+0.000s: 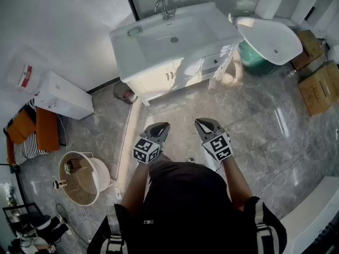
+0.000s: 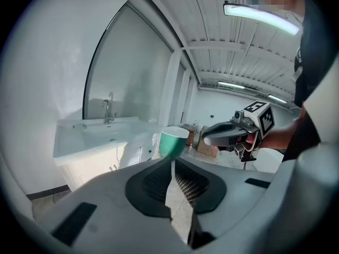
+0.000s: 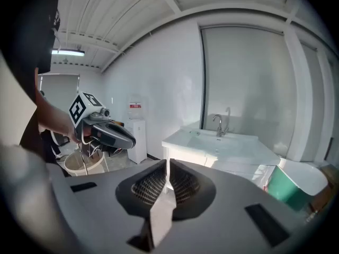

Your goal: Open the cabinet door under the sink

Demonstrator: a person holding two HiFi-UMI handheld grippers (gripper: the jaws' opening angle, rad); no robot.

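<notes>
A white sink vanity [image 1: 175,38] stands against the far wall, with a faucet [image 1: 164,8] at its back. Under the basin its two cabinet doors [image 1: 170,76] are closed, small handles side by side. My left gripper [image 1: 159,128] and right gripper [image 1: 204,125] hover over the floor about a step short of the vanity, both shut and holding nothing. The left gripper view shows my left gripper [image 2: 172,160] aimed toward the cabinet front [image 2: 114,157]. In the right gripper view my right gripper [image 3: 167,162] points at the vanity [image 3: 222,144].
Two small drawers [image 1: 214,61] sit right of the doors. A white basin on a green tub [image 1: 267,38] and cardboard boxes [image 1: 318,86] stand at the right. A small bin [image 1: 124,91], a white box [image 1: 63,97] and a round bucket [image 1: 82,176] are at the left.
</notes>
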